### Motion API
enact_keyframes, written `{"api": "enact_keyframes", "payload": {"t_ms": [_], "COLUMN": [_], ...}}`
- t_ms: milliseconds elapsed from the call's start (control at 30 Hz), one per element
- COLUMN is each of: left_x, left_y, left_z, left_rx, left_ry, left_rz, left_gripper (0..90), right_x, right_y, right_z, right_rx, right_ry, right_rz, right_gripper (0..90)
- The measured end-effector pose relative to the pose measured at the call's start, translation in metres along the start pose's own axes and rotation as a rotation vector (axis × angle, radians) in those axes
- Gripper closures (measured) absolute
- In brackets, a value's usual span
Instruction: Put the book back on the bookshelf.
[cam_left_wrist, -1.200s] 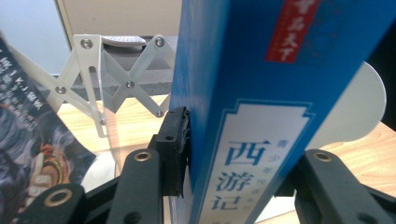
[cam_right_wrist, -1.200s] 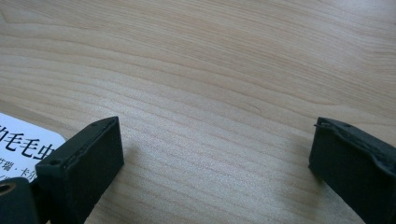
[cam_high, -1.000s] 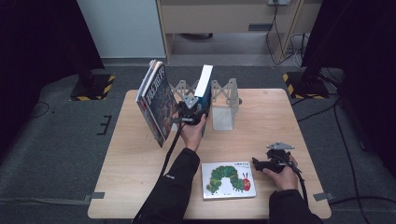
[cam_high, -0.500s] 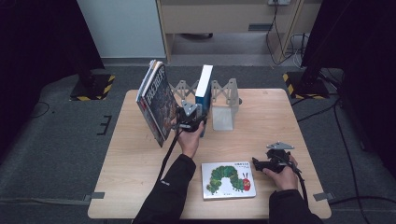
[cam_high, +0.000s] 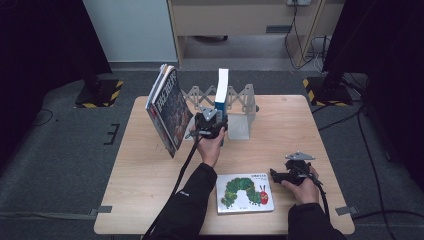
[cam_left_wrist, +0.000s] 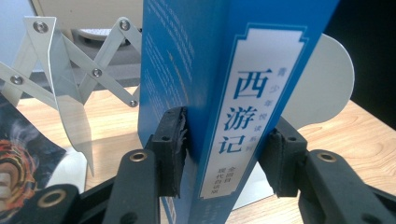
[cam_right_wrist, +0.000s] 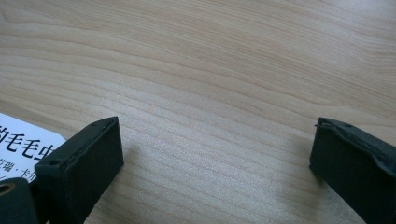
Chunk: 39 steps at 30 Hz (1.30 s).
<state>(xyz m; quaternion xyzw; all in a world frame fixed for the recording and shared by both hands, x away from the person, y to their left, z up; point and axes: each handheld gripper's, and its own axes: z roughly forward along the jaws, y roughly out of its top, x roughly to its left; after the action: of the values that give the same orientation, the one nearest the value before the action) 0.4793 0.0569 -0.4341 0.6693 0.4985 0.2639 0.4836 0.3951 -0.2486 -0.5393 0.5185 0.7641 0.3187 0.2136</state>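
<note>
A blue book (cam_high: 220, 105) with a white-labelled spine (cam_left_wrist: 243, 116) stands upright in the white folding rack (cam_high: 241, 99). My left gripper (cam_high: 215, 120) is shut on the foot of its spine, one pad on each cover (cam_left_wrist: 226, 149). Its jaws have just eased open a touch, with the book still pressed between them. My right gripper (cam_high: 276, 174) rests low on the table at the front right. It is open (cam_right_wrist: 215, 144), with bare wood between the fingers. A picture book with a green caterpillar (cam_high: 245, 192) lies flat just left of it, its white corner (cam_right_wrist: 21, 135) beside one jaw.
Two or three large books (cam_high: 169, 111) lean upright at the rack's left end, close to my left hand; a dark cover (cam_left_wrist: 18, 158) shows there. The rack's scissor links (cam_left_wrist: 70, 79) run behind the blue book. The wooden table (cam_high: 300, 125) has free room at right.
The blue book has gone from tilted to upright in the rack, with the left hand shifting a little. The right hand has stayed where it was.
</note>
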Motion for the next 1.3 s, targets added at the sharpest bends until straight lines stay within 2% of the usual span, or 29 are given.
{"api": "enact_keyframes", "payload": {"t_ms": [233,367,433,533,700,900,967,1100,1300], "left_x": [0.0,0.002,0.003,0.003,0.005,0.013,0.016,0.022,0.027], "left_y": [0.0,0.0,0.0,0.0,-0.003,-0.004,-0.005,-0.014,-0.04], "left_z": [0.001,-0.006,-0.012,-0.025,-0.05,-0.081,-0.09,-0.104,-0.118], "left_rx": [-0.006,-0.014,-0.024,-0.024,-0.002,0.014,0.024,0.054,0.13], "left_ry": [-0.011,-0.036,-0.048,-0.088,-0.127,-0.186,-0.194,-0.226,-0.249], "left_rz": [0.008,0.042,0.056,0.066,0.128,0.136,0.147,0.146,0.163], "left_gripper": [52.5,51.5,48.7,44.8,41.2,38.1,37.2,35.1,32.1], "right_x": [0.0,0.0,0.0,0.0,0.0,0.0,0.0,0.0,0.0], "right_y": [0.0,0.0,0.0,0.0,0.0,0.0,0.0,0.0,0.004], "right_z": [0.0,0.0,0.0,0.0,0.0,0.0,0.0,0.001,-0.003], "right_rx": [0.0,0.0,0.0,-0.003,0.002,0.003,0.003,0.004,0.057], "right_ry": [-0.001,-0.001,0.0,-0.001,-0.004,-0.005,-0.005,-0.007,-0.011], "right_rz": [0.001,0.001,0.001,0.004,0.007,0.005,0.006,0.008,0.004], "right_gripper": [2.6,2.6,2.6,2.5,1.6,1.6,1.5,1.4,4.2]}}
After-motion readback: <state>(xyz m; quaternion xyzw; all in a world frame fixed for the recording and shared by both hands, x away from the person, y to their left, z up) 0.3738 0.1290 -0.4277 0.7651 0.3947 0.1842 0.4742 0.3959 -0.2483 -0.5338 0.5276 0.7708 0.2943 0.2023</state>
